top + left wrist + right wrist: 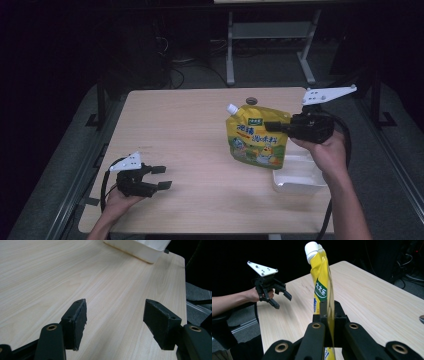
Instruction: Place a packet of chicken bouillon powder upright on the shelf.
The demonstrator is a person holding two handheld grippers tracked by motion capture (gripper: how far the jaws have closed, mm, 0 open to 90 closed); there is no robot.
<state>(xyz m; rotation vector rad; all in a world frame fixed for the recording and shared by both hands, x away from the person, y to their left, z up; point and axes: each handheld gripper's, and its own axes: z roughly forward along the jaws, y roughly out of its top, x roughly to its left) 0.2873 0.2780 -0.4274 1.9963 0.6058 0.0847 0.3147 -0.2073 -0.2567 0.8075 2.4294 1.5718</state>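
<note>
From above, your right claw (272,125) pinches the yellow pouch (256,137), lifted over the bench (190,140) beside the white tray (299,181). Your left claw (115,321) is spread over bare wood. Along the right claw (329,315), the pouch stands edge-on, cap (311,248) up.

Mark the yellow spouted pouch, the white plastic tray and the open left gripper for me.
yellow spouted pouch (255,137): high view, on its printed front.
white plastic tray (298,181): high view, on its near wall.
left gripper (162,177): high view, midway between its open jaw tips.
</note>
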